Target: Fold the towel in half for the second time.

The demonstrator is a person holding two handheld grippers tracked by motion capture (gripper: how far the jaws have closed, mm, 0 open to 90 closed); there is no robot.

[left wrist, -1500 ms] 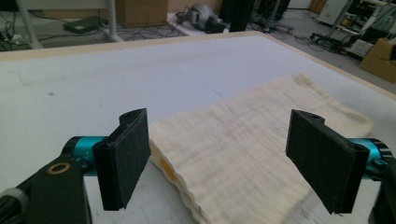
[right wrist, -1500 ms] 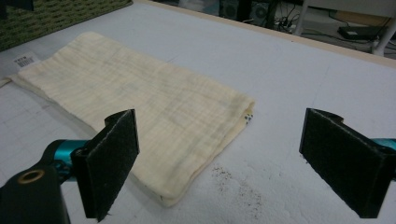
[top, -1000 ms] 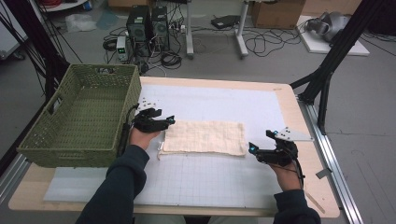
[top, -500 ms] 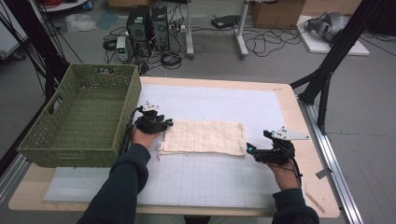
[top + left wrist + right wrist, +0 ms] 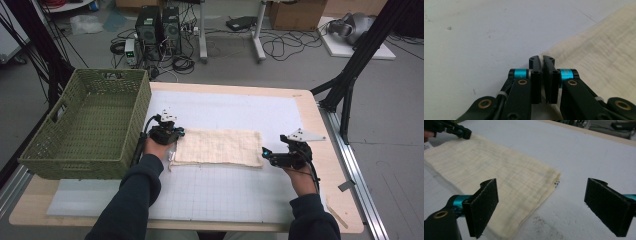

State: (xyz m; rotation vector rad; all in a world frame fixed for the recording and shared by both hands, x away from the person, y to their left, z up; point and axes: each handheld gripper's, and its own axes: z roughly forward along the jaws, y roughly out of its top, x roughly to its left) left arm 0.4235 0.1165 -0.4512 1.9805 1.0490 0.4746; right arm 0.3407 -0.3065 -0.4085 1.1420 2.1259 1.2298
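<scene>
High view: a folded cream muslin cloth [image 5: 217, 147] is lying flat on the white gridded mat [image 5: 235, 200] covering the wooden table [image 5: 320, 130], between the two hands.
Container: a green woven plastic basket [image 5: 65, 155] is sitting at the table's left edge, just left of the cloth; its mesh floor is showing bare, with nothing resting in it.
Left gripper [image 5: 176, 134]: it is sitting at the cloth's left end, near the far corner. Left gripper view [image 5: 542, 65]: the jaws have just been closing and are now standing pressed together, pinching the cloth's edge between the pads.
Right gripper [image 5: 265, 153]: it is hovering at the cloth's right end. Right gripper view [image 5: 541, 207]: the jaws are standing wide apart, gripping nothing, with the near right corner of the cloth lying between them, untouched by the pads.
</scene>
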